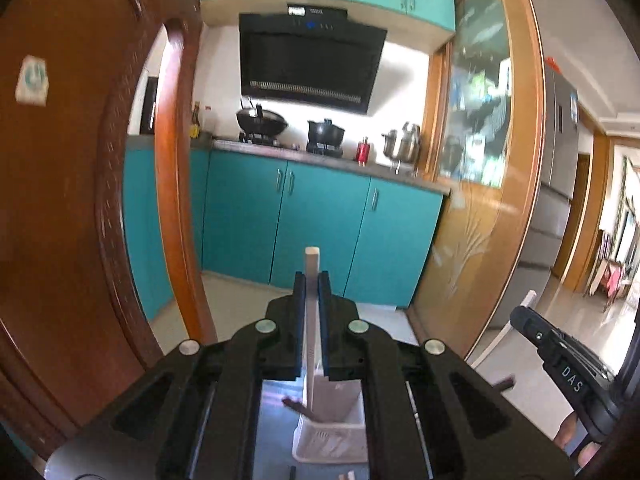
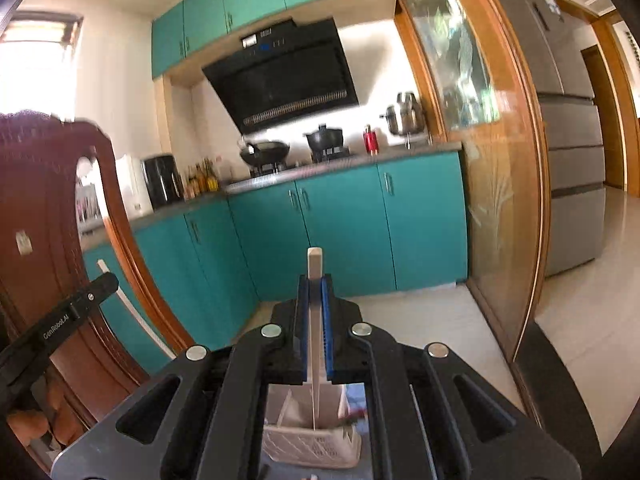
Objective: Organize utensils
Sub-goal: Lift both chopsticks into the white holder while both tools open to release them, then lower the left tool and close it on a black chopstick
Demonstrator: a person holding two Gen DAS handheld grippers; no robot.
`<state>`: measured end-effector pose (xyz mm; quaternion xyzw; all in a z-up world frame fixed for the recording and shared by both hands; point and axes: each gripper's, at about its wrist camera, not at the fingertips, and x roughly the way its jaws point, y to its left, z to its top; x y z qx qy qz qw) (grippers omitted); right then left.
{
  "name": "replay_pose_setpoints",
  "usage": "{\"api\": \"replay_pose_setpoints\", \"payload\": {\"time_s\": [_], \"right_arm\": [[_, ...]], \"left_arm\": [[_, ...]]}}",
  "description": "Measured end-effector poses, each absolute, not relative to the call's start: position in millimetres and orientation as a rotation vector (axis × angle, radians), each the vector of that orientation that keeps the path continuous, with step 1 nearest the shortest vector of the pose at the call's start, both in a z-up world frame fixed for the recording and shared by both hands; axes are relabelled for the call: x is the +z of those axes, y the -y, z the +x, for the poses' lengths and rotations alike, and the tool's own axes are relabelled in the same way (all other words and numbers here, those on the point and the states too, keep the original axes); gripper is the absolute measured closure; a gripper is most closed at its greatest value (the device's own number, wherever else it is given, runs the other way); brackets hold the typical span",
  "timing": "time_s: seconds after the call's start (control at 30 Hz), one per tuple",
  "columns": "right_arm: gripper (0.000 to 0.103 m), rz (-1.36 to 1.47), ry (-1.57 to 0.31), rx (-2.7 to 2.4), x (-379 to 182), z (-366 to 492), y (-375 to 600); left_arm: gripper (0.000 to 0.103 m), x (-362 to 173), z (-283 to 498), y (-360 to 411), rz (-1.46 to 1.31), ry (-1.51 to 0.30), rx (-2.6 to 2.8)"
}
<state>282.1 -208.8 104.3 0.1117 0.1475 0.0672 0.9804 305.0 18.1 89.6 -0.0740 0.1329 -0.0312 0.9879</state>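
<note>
Item: my left tool (image 1: 311, 280) and right tool (image 2: 315, 282) each clenched on a pale chopstick (image 1: 311, 276) above the white basket (image 2: 312, 446); lower both tips straight in.

Black range hood (image 1: 312, 60), wok (image 1: 262, 120) on stove, teal cabinets (image 1: 316, 216), grey fridge (image 2: 568, 128)

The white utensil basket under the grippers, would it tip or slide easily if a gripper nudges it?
Probably. The white basket looks like thin perforated plastic, so likely light and apt to slide. A white divider and a dark stick stand above its rim, so it may tip if nudged high. Both the left gripper and right gripper already grip pale sticks.
</note>
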Motion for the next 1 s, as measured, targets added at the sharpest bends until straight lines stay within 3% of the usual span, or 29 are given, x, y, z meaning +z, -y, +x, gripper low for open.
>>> {"api": "replay_pose_setpoints", "payload": {"time_s": [0.17,0.23,0.33,0.47,0.6,0.7,0.77,0.87,1.0], "right_arm": [[0.096,0.205,-0.340,0.131,81.6,276.5,207.4],[0.089,0.196,-0.330,0.116,80.3,267.6,208.7],[0.076,0.212,-0.285,0.119,87.6,243.3,217.9],[0.073,0.230,-0.189,0.126,93.0,188.9,240.5],[0.073,0.284,-0.166,0.052,64.4,143.6,264.1],[0.073,0.255,-0.381,0.065,23.4,165.5,259.7],[0.073,0.244,-0.626,0.109,-17.8,200.4,246.8],[0.073,0.226,-0.825,0.153,-62.8,234.3,223.5],[0.073,0.169,-0.945,0.181,-95.5,255.7,196.1]], "left_arm": [[0.092,75.6,299.2,-20.2,-0.145,-0.292,-0.074],[0.073,77.5,288.3,-23.1,-0.143,-0.286,-0.083],[0.061,86.5,258.8,-30.8,-0.135,-0.226,-0.089],[0.057,78.9,215.1,-49.9,-0.175,-0.193,-0.097],[0.050,29.8,207.3,-62.7,-0.224,-0.329,-0.115],[0.050,-34.0,244.6,-51.6,-0.191,-0.585,-0.156],[0.050,-65.3,262.7,-42.8,-0.158,-0.695,-0.154],[0.050,-101.6,276.9,-30.3,-0.085,-0.778,-0.130],[0.050,-127.1,276.6,-21.1,0.021,-0.797,-0.092]]}}
